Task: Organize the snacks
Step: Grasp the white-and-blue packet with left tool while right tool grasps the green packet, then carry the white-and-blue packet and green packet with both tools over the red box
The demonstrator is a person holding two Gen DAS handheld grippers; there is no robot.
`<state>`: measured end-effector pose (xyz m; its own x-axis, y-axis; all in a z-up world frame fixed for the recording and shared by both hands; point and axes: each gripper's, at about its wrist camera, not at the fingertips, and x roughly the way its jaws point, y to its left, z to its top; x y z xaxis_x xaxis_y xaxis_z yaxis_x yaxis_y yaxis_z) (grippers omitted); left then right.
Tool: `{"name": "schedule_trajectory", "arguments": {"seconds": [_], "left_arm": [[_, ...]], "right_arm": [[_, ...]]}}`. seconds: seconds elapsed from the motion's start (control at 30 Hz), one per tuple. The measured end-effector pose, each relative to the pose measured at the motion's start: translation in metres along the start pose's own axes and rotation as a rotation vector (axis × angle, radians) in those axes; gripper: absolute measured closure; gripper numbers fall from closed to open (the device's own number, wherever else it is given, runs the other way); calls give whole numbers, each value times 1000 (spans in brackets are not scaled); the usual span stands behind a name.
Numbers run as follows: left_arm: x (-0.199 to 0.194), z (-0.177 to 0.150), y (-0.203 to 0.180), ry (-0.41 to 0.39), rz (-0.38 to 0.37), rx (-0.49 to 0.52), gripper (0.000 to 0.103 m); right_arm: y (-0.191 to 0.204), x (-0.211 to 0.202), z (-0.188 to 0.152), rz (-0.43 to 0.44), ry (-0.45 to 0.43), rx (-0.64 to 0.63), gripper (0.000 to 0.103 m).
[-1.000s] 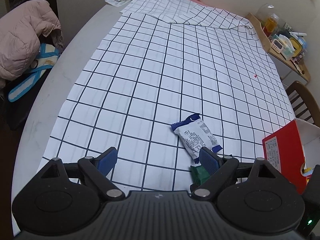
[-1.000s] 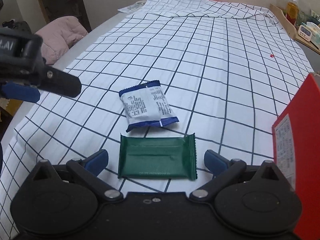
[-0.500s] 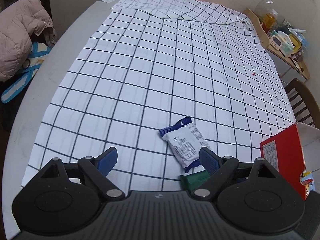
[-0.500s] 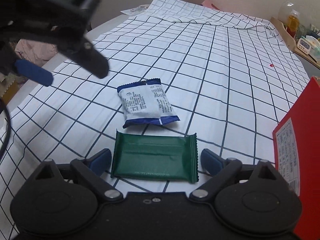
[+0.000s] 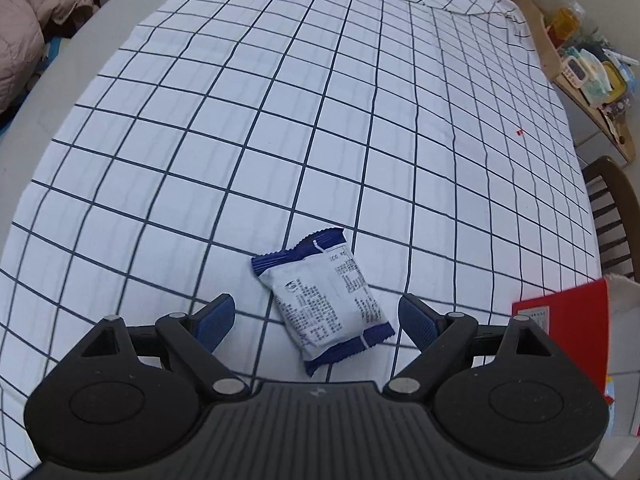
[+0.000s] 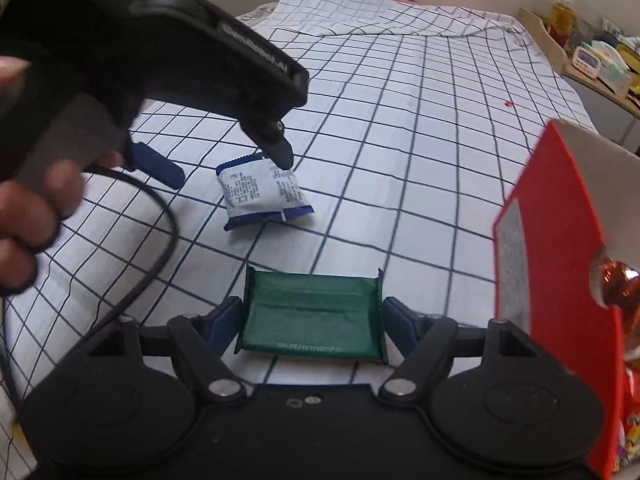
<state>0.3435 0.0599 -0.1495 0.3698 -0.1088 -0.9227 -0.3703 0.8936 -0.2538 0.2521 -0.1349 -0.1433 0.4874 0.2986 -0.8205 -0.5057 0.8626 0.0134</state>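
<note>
Around the green packet (image 6: 313, 316), the right hand-held gripper (image 6: 313, 322) is closing.

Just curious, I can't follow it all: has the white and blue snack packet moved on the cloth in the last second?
No. The white and blue packet lies on the same grid squares of the checked cloth, beyond the green packet.

Both wrist cameras are looking steeply down along their fingers, close over the checked cloth (image 5: 320, 140); both views are sharing the blue-and-white packet (image 5: 324, 300), the right also showing the left gripper (image 6: 224, 160).
</note>
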Motion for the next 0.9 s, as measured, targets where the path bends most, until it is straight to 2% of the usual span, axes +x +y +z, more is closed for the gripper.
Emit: {"name": "schedule_trajectory", "arguments": {"seconds": [0.17,0.33,0.4,0.47,0.5,0.53,0.63,0.9], "left_arm": [[18,0,-10,7,46,-6,14],[22,-6,-22,-25,116,22,17],[22,-9,-26,-37,147,42,22],[21,-13,-27,-50,163,62,31],[19,-14,-27,-56,165,72,34],[18,-15,-26,-61,167,79,42],[14,-16,-21,-63,152,87,48],[2,-24,4,-50,123,43,49]], "right_arm": [[-10,-21,-8,23,-13,46,27],[-15,-36,-15,44,-27,86,27],[-14,-40,-18,47,-30,87,27],[-13,-43,-21,47,-32,87,27],[-12,-45,-22,46,-33,89,27],[-12,-46,-23,46,-32,93,27],[-12,-50,-27,46,-30,103,27],[-13,-66,-31,41,-44,114,27]]}}
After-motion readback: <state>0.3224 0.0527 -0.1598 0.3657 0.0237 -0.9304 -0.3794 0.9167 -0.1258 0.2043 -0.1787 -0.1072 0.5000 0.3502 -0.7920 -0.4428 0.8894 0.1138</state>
